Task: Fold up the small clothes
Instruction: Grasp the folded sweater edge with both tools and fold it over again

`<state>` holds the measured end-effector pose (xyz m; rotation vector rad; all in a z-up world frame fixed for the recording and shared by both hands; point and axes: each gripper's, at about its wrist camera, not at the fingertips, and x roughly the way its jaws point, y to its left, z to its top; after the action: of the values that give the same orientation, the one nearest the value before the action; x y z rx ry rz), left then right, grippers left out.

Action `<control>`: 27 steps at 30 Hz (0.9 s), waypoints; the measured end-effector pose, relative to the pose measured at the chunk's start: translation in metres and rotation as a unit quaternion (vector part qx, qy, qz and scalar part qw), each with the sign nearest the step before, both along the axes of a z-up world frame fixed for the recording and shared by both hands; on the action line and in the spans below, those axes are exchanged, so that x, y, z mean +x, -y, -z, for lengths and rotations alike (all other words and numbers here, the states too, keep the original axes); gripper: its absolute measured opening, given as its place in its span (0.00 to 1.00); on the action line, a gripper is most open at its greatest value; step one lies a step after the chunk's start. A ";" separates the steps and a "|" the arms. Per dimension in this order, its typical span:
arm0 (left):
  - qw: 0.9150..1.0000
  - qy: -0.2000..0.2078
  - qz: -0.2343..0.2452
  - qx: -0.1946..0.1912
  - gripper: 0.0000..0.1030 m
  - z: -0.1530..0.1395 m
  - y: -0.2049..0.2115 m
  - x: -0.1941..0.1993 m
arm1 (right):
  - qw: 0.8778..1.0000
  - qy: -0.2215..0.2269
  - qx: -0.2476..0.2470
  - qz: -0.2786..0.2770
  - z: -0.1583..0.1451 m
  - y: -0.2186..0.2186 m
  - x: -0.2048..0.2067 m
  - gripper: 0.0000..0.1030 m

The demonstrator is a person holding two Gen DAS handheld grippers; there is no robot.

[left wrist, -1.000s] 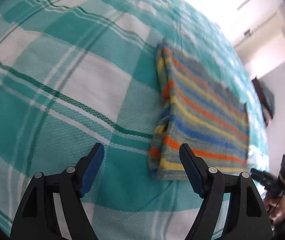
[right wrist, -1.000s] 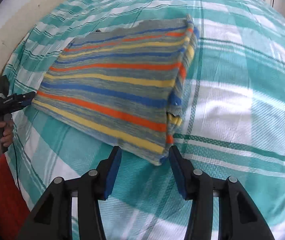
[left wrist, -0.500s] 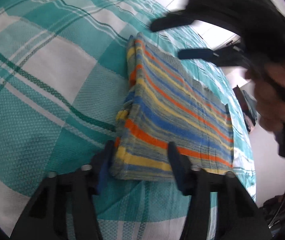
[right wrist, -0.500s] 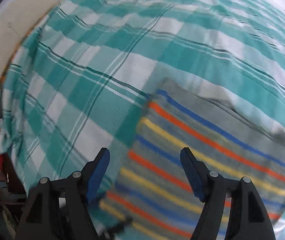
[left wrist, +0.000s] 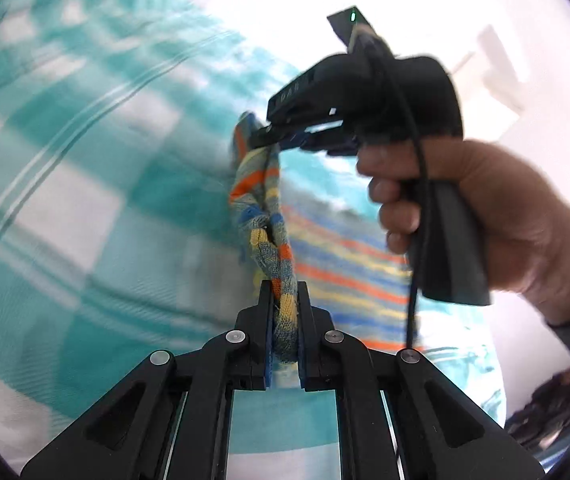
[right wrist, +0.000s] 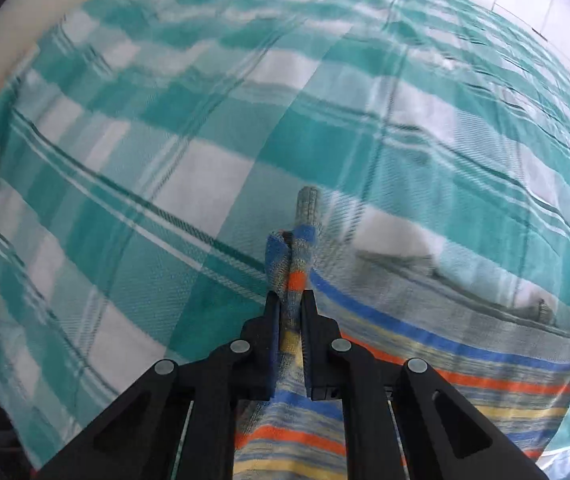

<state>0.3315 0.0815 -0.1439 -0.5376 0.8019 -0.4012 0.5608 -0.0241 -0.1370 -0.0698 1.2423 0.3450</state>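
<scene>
Fingers: both pairs (left wrist: 285, 308) (right wrist: 289, 312) are just closed, pinching the striped garment (left wrist: 345, 272) edge.
Done: garment is already folded.
Left: another fold is judged pending.

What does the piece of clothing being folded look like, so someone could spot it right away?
Look at the teal and white checked bedsheet that fills the view. On it lies a knitted garment, one edge pinched by both grippers. It alone has grey knit crossed by orange, blue and yellow stripes.

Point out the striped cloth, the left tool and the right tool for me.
Striped cloth (right wrist: 465, 364): right wrist view, flat part on the bed.
Left tool (left wrist: 284, 300): left wrist view, fingertips pinching the cloth's edge.
Right tool (left wrist: 261, 138): left wrist view, tip clamped on the cloth's far corner.
</scene>
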 end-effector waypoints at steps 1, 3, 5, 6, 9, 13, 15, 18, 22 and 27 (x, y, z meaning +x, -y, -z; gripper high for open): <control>1.000 0.010 0.011 -0.001 0.07 -0.009 0.010 0.000 | 1.000 0.004 0.021 0.003 -0.011 0.021 -0.002 0.09; 0.999 0.027 0.042 -0.001 0.07 -0.025 0.041 0.003 | 0.999 0.009 0.036 0.013 -0.027 0.061 -0.004 0.09; 0.997 0.034 0.077 -0.001 0.07 -0.031 0.082 0.008 | 0.998 0.010 0.055 0.027 -0.035 0.096 -0.005 0.09; 0.995 0.033 0.089 0.000 0.07 -0.032 0.096 0.010 | 0.997 0.011 0.061 0.037 -0.039 0.122 -0.007 0.09; 0.991 0.025 0.132 0.006 0.07 -0.024 0.155 0.016 | 0.995 0.012 0.072 0.063 -0.036 0.180 -0.008 0.09; 0.986 0.002 0.168 0.015 0.07 -0.001 0.209 0.020 | 0.992 -0.002 0.079 0.103 -0.005 0.260 -0.017 0.09; 0.982 -0.009 0.185 0.033 0.07 0.010 0.240 0.019 | 0.988 -0.010 0.084 0.130 0.015 0.293 -0.023 0.09; 0.976 -0.042 0.203 0.060 0.08 0.032 0.265 0.022 | 0.982 -0.043 0.107 0.152 0.051 0.325 -0.027 0.10; 0.971 -0.092 0.205 0.086 0.21 0.048 0.272 0.022 | 0.975 -0.036 0.117 0.187 0.066 0.352 -0.038 0.52; 0.968 -0.046 0.230 0.085 0.76 0.007 0.247 -0.014 | 0.976 0.044 0.089 0.193 0.017 0.366 -0.069 0.46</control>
<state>0.3171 -0.1660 -0.1508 -0.2055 1.0435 -0.7298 0.4918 -0.3897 -0.1537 0.3042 1.1027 0.1127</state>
